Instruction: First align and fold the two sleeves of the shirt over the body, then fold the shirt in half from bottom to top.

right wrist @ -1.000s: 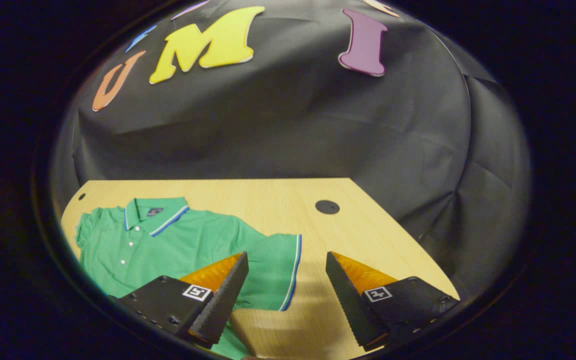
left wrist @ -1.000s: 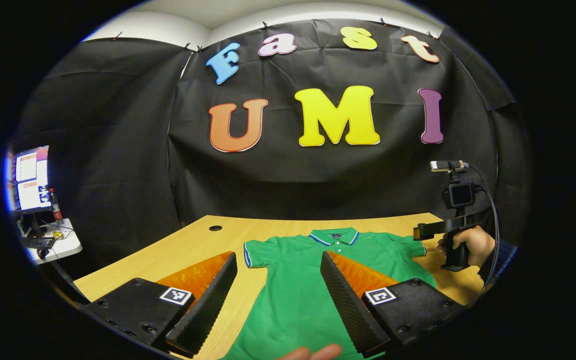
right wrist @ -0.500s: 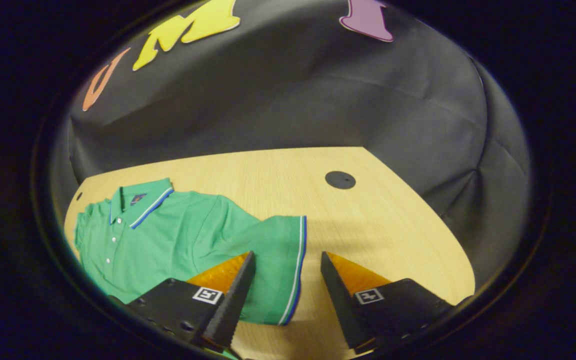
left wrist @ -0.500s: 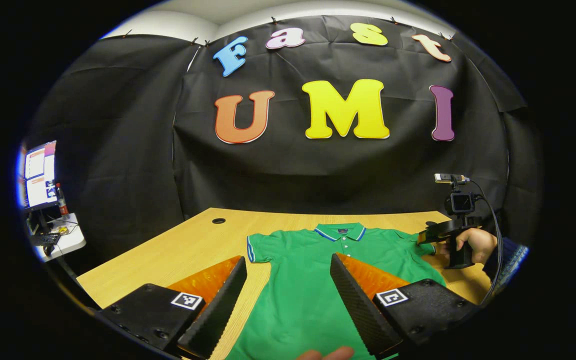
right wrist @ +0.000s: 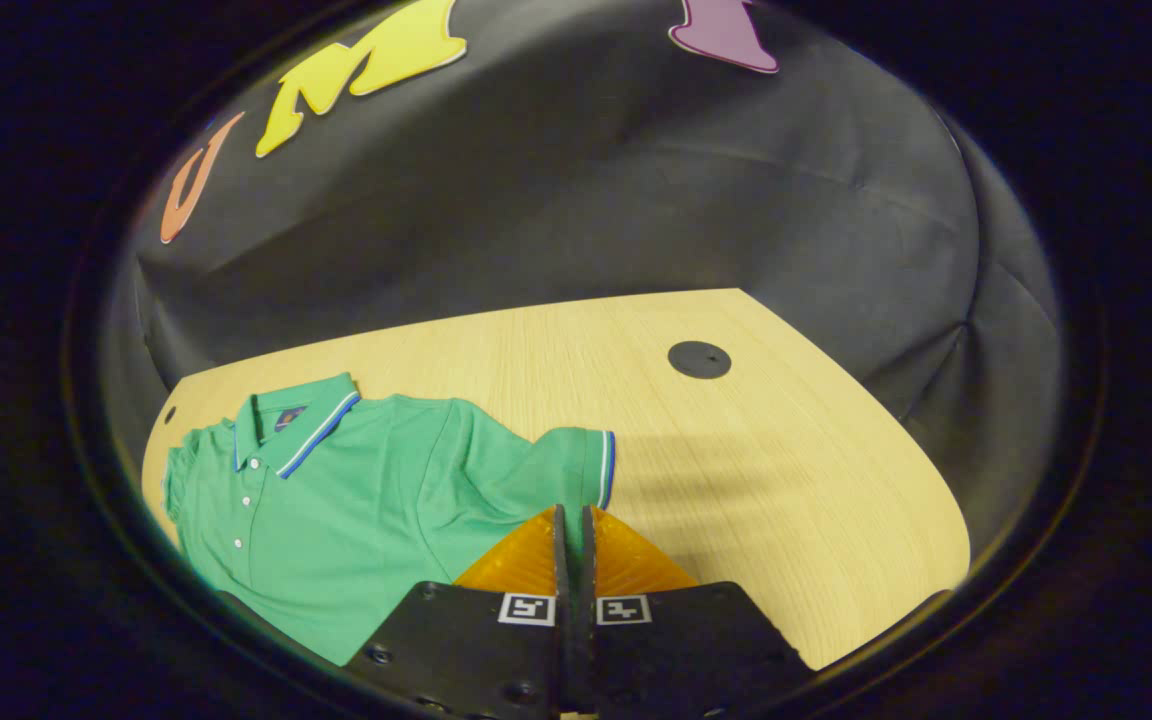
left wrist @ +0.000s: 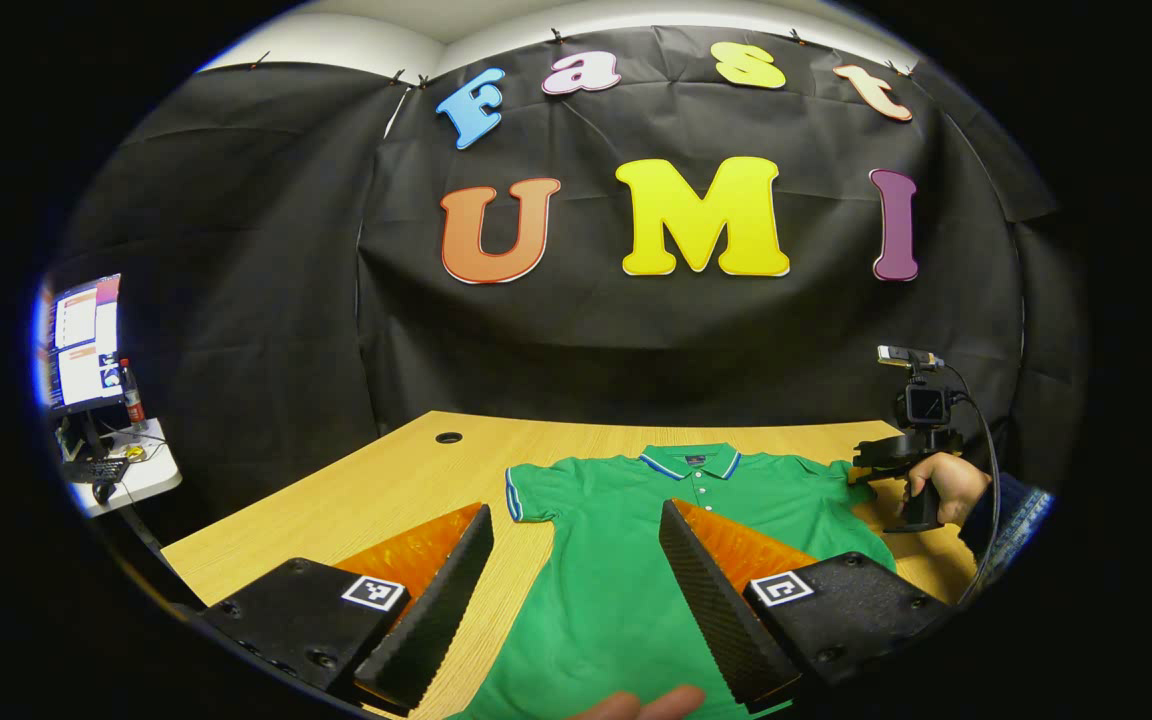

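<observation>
My right gripper [right wrist: 572, 525] has just closed: half a second ago its jaws stood apart either side of the sleeve's striped edge, now they meet on the right sleeve [right wrist: 576, 470] at 6 o'clock in the right gripper view, the cloth bunched there. I judge that sleeve is gripped and ready to fold over the body. My left gripper [left wrist: 576, 560] keeps its jaws wide apart, hovering above the shirt [left wrist: 636, 560], which lies flat on the desk [left wrist: 366, 500], collar at 12 o'clock. A cable hole [right wrist: 699, 359] lies at 2 o'clock, well apart; a monitor [left wrist: 81, 345] stands off at 9 o'clock
</observation>
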